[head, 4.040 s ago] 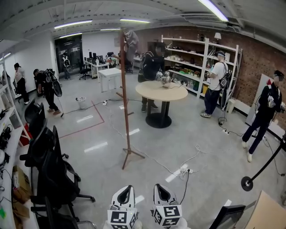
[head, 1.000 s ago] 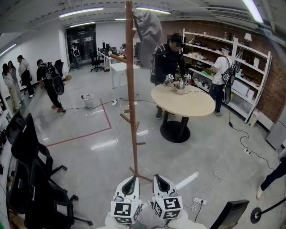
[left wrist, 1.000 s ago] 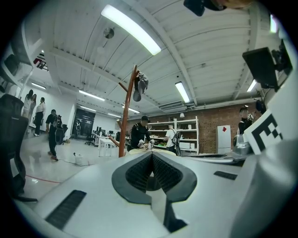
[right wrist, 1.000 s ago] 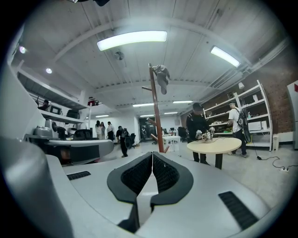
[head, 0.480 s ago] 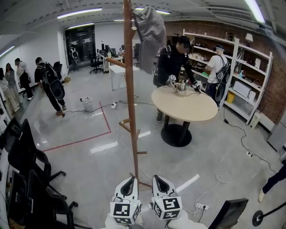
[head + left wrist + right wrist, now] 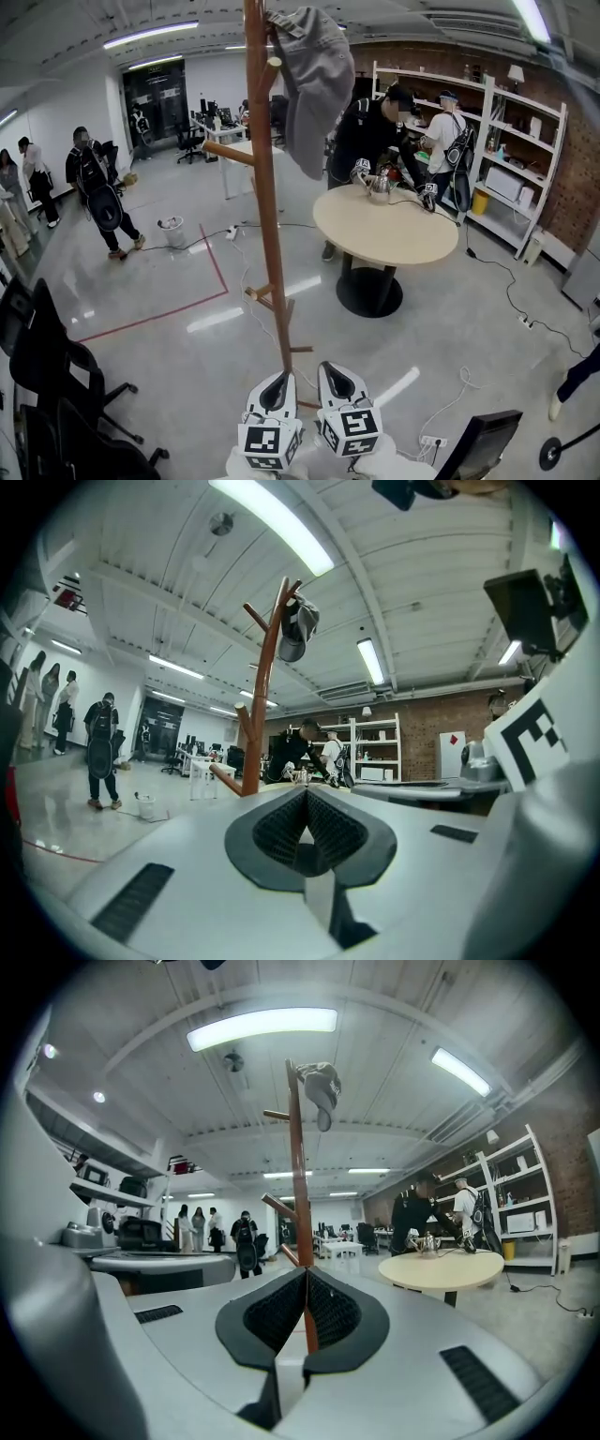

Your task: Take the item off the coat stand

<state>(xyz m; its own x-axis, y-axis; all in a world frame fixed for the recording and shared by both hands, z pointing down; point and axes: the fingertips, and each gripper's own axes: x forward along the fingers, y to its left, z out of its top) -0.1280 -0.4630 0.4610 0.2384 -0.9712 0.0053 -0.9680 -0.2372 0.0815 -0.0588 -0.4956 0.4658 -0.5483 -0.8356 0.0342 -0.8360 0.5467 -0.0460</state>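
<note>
A grey cap hangs from a top peg of the tall wooden coat stand, just in front of me. Both grippers sit low at the bottom of the head view, well below the cap and close to the stand's base. The left gripper is shut with nothing between its jaws, and so is the right gripper. In the left gripper view the shut left gripper points up toward the stand and cap. In the right gripper view the right gripper lines up with the pole under the cap.
A round table stands to the right behind the stand, with a person working at it. Shelves line the right wall. Black office chairs stand at the left. Cables trail over the floor, and other people stand far left.
The view has come closer to the coat stand, so the pole and cap look larger and nearer. Both grippers have stayed shut and low.
</note>
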